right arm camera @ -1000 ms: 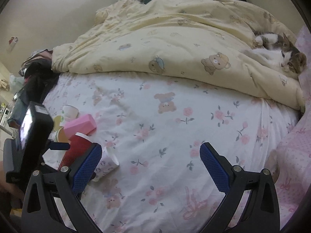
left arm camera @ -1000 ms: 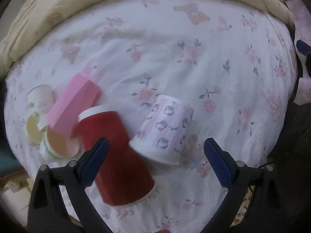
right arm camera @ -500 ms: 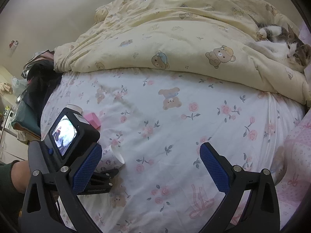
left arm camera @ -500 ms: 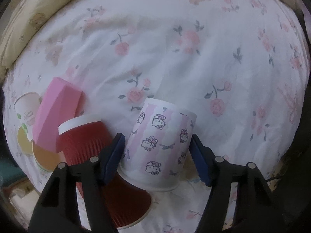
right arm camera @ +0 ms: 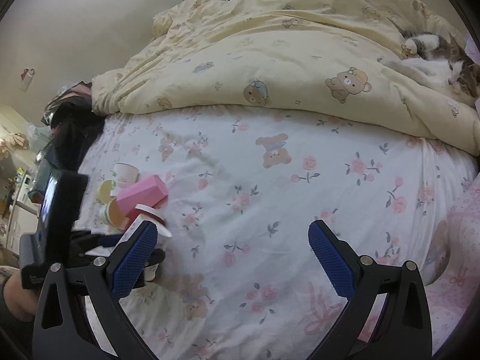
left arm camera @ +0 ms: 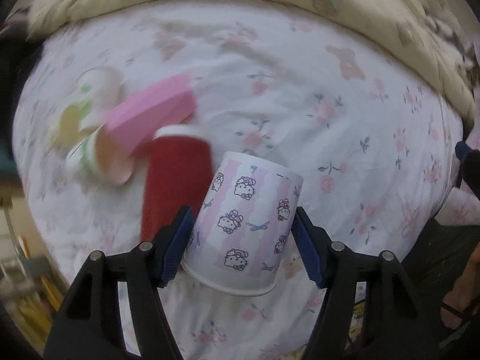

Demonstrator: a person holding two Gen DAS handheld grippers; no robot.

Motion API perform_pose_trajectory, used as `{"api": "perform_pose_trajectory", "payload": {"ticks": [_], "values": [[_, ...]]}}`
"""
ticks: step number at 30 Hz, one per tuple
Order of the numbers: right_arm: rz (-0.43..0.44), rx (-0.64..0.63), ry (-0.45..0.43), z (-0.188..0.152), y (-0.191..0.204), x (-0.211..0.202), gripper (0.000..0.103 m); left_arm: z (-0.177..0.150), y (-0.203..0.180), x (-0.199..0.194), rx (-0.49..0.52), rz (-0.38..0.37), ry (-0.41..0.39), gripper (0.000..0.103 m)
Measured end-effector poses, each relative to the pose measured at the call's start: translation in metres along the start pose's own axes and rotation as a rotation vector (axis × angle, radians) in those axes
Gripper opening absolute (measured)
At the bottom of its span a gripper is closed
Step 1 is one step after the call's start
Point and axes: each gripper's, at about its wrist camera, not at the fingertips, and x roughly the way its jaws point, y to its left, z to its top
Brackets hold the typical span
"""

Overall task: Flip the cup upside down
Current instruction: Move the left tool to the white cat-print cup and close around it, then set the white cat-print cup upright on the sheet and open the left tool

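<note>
A white and pink Hello Kitty paper cup (left arm camera: 249, 225) sits between the blue pads of my left gripper (left arm camera: 241, 240), which is shut on it; its rim points toward the camera and its base away. In the right wrist view only a sliver of this cup (right arm camera: 135, 228) shows behind the left finger. My right gripper (right arm camera: 232, 258) is open and empty above the floral bed sheet (right arm camera: 270, 195).
A red ribbed cup (left arm camera: 177, 186), a pink faceted cup (left arm camera: 150, 117) and some white printed paper cups (left arm camera: 99, 96) lie in a pile to the left. A yellow bear quilt (right arm camera: 270, 60) lies at the back, with a cat (right arm camera: 435, 60) on it at right.
My left gripper moved in around the Hello Kitty cup, closed on it, and lifted and swung with it; the view is blurred. The right gripper barely moved.
</note>
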Motion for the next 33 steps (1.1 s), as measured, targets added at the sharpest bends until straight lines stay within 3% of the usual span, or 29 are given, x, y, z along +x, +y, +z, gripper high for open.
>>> {"api": "perform_pose_trajectory", "payload": {"ticks": [5, 11, 18, 25, 33], "values": [[0.024, -0.033, -0.015, -0.003, 0.012, -0.004, 0.103, -0.032, 0.035, -0.026, -0.118, -0.022, -0.052, 0.063], [0.051, -0.085, -0.029, -0.009, 0.028, -0.01, 0.103, -0.074, 0.075, -0.059, -0.318, -0.13, -0.128, 0.063], [0.055, -0.092, -0.032, -0.013, 0.031, -0.013, 0.103, -0.13, 0.1, -0.063, -0.476, -0.167, -0.153, 0.063], [0.073, -0.135, -0.012, -0.03, 0.044, -0.015, 0.103, -0.181, 0.118, -0.024, -0.637, -0.204, -0.077, 0.063], [0.073, -0.233, -0.021, -0.051, 0.069, -0.019, 0.103, -0.196, 0.123, 0.021, -0.772, -0.221, 0.041, 0.063]]}}
